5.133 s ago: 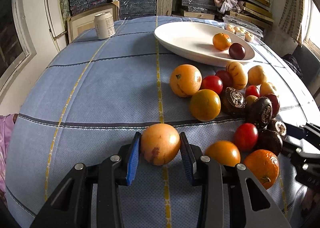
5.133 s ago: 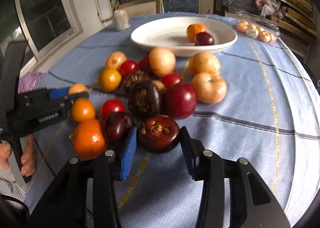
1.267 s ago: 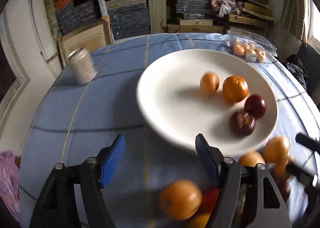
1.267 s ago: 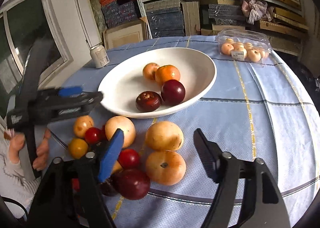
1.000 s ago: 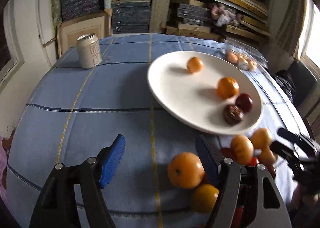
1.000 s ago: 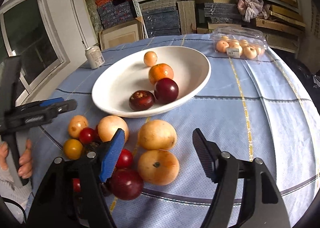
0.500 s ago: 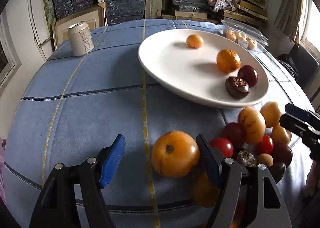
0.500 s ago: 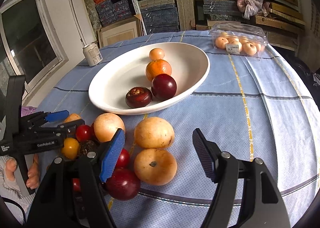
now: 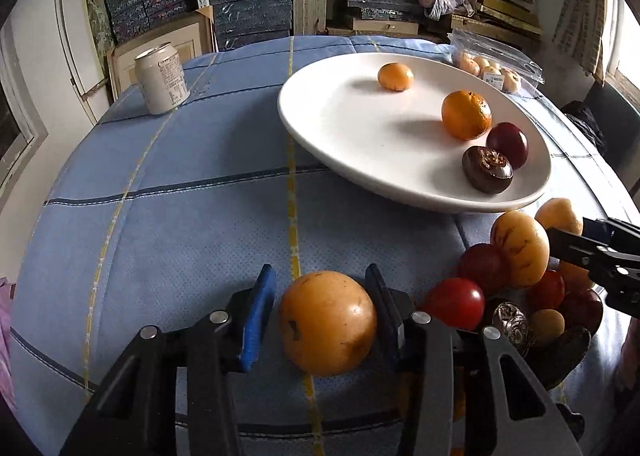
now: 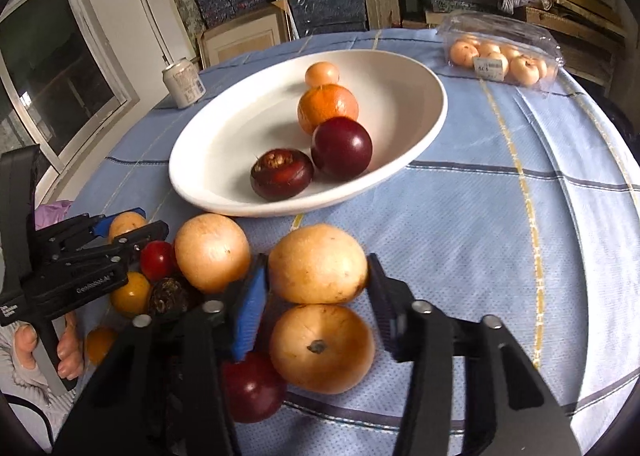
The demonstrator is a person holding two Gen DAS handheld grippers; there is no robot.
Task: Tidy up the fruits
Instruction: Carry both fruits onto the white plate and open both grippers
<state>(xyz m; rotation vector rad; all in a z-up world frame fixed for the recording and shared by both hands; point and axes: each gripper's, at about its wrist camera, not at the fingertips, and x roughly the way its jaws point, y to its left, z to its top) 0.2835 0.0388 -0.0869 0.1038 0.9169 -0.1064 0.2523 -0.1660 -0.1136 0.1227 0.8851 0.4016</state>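
orange fruit point(image 9: 327, 322) between closing left claw point(image 9: 322, 298) pads.

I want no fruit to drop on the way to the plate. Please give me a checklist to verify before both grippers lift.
1. Fruit sits between the jaws of the left gripper: ok, an orange-yellow fruit is there, jaws closing.
2. Fruit sits between the jaws of the right gripper: ok, a pale yellow fruit is there, jaws closing.
3. Both grips firm: cannot tell.
4. Neighbours clear of the right grip: not ok, a second yellow fruit touches it from below.
5. Free space on the white plate: ok, its left half is bare.
6. Soda can away from the path: ok.
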